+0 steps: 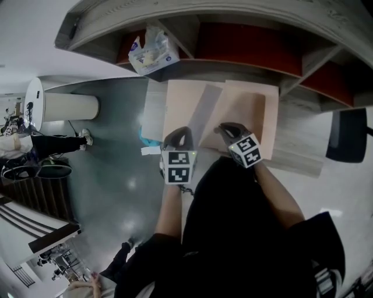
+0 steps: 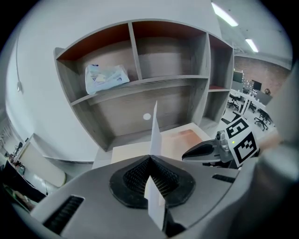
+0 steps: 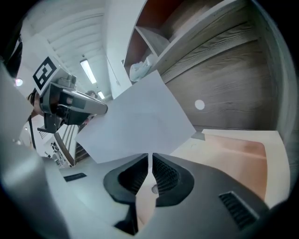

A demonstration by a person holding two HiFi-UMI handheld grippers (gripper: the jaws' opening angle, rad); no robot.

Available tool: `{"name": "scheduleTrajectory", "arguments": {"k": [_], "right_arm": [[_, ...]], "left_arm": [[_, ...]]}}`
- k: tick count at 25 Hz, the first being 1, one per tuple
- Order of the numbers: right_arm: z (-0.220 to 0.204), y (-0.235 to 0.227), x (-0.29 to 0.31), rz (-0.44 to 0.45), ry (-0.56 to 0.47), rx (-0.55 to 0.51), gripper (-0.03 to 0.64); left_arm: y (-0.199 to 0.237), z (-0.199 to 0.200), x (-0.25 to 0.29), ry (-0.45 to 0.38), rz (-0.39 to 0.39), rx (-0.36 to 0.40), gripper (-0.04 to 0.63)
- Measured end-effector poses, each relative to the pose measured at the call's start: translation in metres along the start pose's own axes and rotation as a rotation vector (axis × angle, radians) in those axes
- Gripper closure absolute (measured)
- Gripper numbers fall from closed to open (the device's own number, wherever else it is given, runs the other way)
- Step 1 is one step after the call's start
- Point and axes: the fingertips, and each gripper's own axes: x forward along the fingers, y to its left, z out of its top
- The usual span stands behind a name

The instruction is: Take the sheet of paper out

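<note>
Ribbed black pads of the left gripper (image 2: pixel 152 161) are filling the bottom of its own view, pinching shut on the sheet of paper (image 2: pixel 154 130), which is showing there edge-on as a thin white blade. Only the right gripper view is showing the sheet's broad white face, hanging above the peach folder (image 3: pixel 236 149). The right gripper (image 3: pixel 150 163) is clamping closed on a thin peach edge, seemingly that folder's cover. From overhead, the head view is showing both grippers side by side at the folder's near edge on the desk (image 1: pixel 294 157), below a shelf (image 1: pixel 204 9) holding a plastic packet (image 1: pixel 152 52).
</note>
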Motion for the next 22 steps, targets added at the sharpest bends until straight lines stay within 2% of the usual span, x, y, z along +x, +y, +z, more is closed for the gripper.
{"name": "scheduleTrajectory", "arguments": {"k": [2, 5, 9, 15, 22], "right_arm": [[-0.002, 0.0, -0.002, 0.006, -0.001, 0.001, 0.59], [-0.005, 0.001, -0.001, 0.041, -0.008, 0.015, 0.486], [-0.012, 0.002, 0.002, 0.092, -0.003, 0.058, 0.447], [-0.001, 0.018, 0.003, 0.24, -0.058, 0.055, 0.375], [0.022, 0.03, 0.003, 0.434, -0.159, 0.21, 0.35]], "left_arm": [[-0.002, 0.003, -0.005, -0.002, 0.011, 0.003, 0.551], [-0.002, 0.01, -0.013, -0.009, 0.035, 0.012, 0.551], [-0.004, 0.023, -0.032, -0.033, 0.056, 0.021, 0.551], [-0.012, 0.049, -0.076, -0.104, 0.068, 0.044, 0.551], [-0.012, 0.059, -0.118, -0.152, 0.097, 0.031, 0.551]]}}
